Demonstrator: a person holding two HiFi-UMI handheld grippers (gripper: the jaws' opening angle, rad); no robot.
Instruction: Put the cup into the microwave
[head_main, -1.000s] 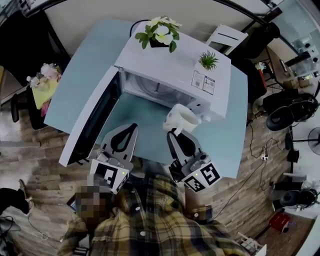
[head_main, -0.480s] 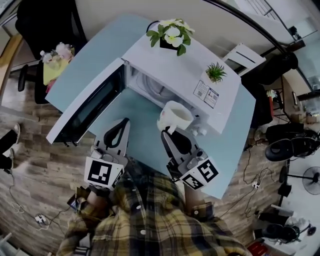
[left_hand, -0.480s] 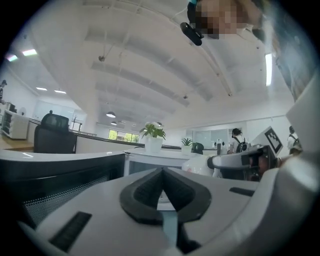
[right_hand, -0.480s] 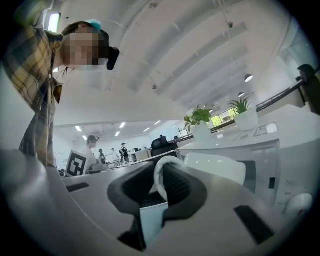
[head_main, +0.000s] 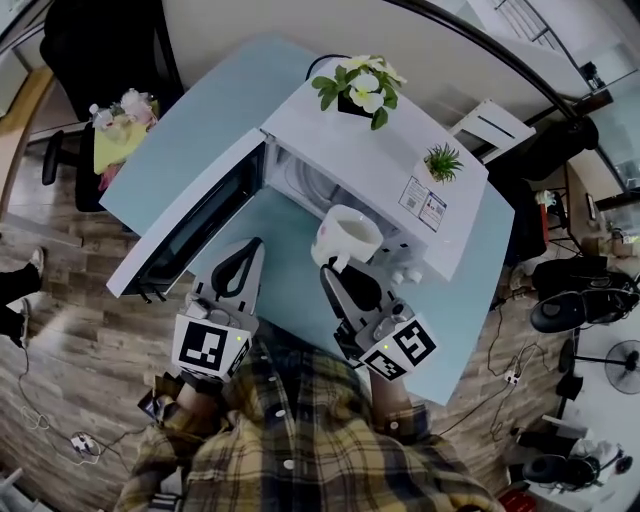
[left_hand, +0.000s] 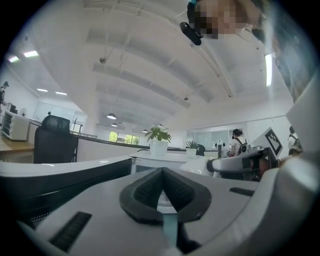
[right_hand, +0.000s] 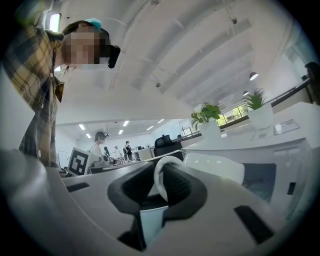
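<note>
Gripper on the right (head_main: 336, 270) is carrying a white cup (head_main: 348, 236).
Its jaws are pinching the cup's handle, holding it just in front of the open microwave (head_main: 375, 160) on the blue table (head_main: 200, 130). The left gripper (head_main: 244, 252) is hovering alongside, jaws together and empty, near the open door (head_main: 185, 225).

"What's it all standing on?"

"A pale blue rectangular table (head_main: 195, 125), which stands on a wood-plank floor (head_main: 70, 310)."

"And what's directly on the table?"

"A white boxy microwave oven (head_main: 385, 170), toward the far side. Its dark-windowed door (head_main: 190, 225) is swung wide open to the left, above the tabletop."
</note>
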